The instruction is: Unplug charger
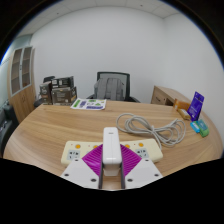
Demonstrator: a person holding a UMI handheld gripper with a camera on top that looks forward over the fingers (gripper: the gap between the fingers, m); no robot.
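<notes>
A white charger stands upright on a cream power strip that lies across the wooden desk just ahead of me. Its grey-white cable runs from behind it and loops off to the right on the desk. My gripper is shut on the charger, with both purple pads pressed against its sides. The charger's base and the socket under it are hidden between my fingers.
The wooden desk stretches left and right. A black office chair stands behind it. Boxes and clutter and a printed sheet lie at the far left. A wooden box, a purple item and a teal object sit at the right.
</notes>
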